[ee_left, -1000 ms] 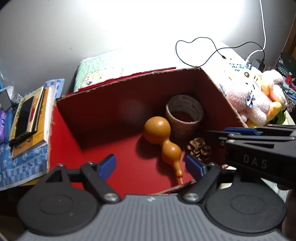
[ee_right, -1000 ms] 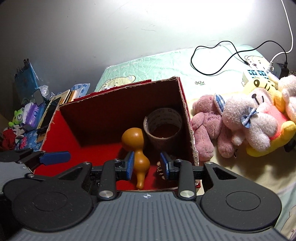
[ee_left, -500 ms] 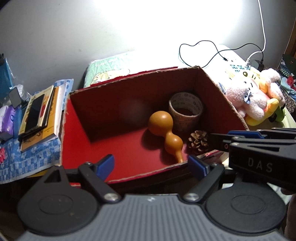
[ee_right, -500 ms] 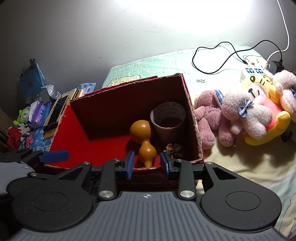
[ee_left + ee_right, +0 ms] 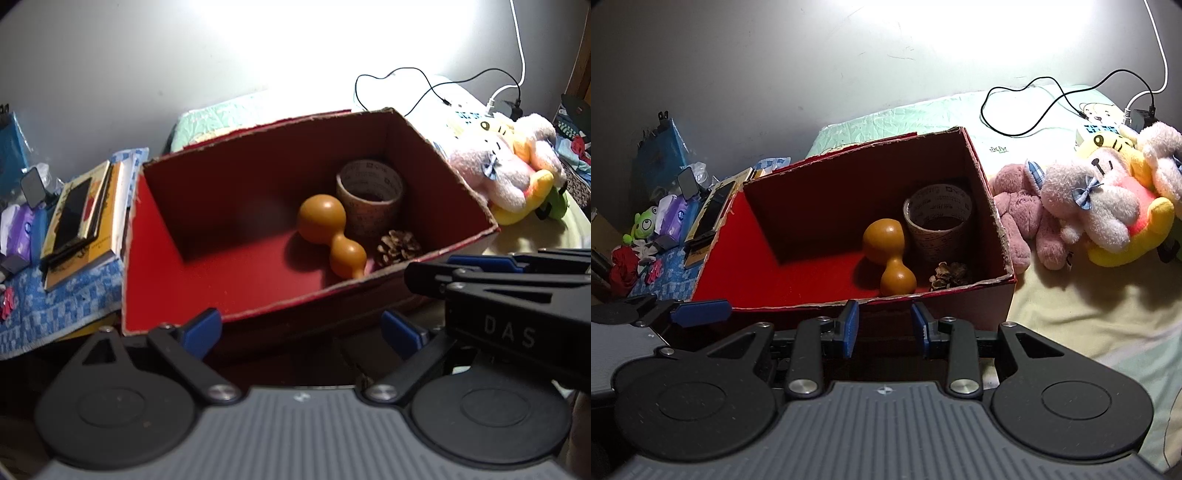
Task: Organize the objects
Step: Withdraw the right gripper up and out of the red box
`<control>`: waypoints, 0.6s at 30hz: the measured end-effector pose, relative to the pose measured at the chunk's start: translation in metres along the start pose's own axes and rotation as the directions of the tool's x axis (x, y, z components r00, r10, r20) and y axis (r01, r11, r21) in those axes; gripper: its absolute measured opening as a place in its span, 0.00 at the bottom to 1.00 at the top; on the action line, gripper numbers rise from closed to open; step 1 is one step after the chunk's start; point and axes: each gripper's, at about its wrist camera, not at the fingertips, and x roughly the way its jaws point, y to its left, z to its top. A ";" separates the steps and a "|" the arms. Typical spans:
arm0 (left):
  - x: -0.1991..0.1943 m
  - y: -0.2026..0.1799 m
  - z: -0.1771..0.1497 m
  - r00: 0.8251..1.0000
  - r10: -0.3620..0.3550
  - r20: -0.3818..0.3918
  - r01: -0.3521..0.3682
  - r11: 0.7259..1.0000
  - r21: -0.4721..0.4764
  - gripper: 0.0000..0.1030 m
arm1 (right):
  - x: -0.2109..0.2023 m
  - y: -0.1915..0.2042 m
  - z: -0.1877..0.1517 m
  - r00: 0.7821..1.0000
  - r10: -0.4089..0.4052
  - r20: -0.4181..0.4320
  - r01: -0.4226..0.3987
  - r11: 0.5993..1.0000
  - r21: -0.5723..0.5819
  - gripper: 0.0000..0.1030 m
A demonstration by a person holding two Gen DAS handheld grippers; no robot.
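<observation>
A red-lined cardboard box (image 5: 236,306) (image 5: 993,221) stands open on the bed. Inside lie an orange gourd (image 5: 328,232) (image 5: 888,251), a tape roll (image 5: 369,195) (image 5: 938,218) and a pine cone (image 5: 397,247) (image 5: 949,275), all at the box's right end. My left gripper (image 5: 301,330) is open and empty, in front of the box's near wall. My right gripper (image 5: 884,325) is partly open and empty, just before the near wall; it also shows in the left wrist view (image 5: 498,273).
Plush toys (image 5: 1089,199) (image 5: 509,173) lie on the bed right of the box. Books with a phone on top (image 5: 81,218) and small clutter (image 5: 657,225) sit on a blue cloth at the left. A black cable (image 5: 1027,107) runs across the pillow behind.
Both grippers have pulled back out of the box, toward me; the box's near wall now shows in front of their fingers. Objects in the box have not moved.
</observation>
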 end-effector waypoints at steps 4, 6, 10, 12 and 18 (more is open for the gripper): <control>0.006 0.001 -0.007 0.999 -0.021 -0.031 0.021 1.000 -0.002 0.94 | 0.004 -0.001 -0.007 1.000 0.001 -0.024 -0.001 1.000 0.024 0.33; 0.013 0.003 -0.010 0.997 -0.036 -0.064 0.035 0.999 -0.014 0.94 | 0.005 0.000 -0.010 0.999 0.001 -0.033 0.000 1.000 0.029 0.33; 0.022 0.005 -0.017 0.994 -0.042 -0.098 0.040 0.999 -0.022 0.94 | 0.009 0.002 -0.016 0.999 -0.005 -0.050 0.007 1.000 0.031 0.33; 0.025 0.006 -0.019 0.993 -0.050 -0.109 0.047 0.999 -0.025 0.94 | 0.010 0.002 -0.018 0.998 -0.005 -0.060 0.007 0.999 0.036 0.33; 0.032 0.007 -0.025 0.990 -0.059 -0.130 0.055 0.998 -0.030 0.94 | 0.015 0.002 -0.023 0.996 -0.008 -0.084 0.012 0.999 0.051 0.33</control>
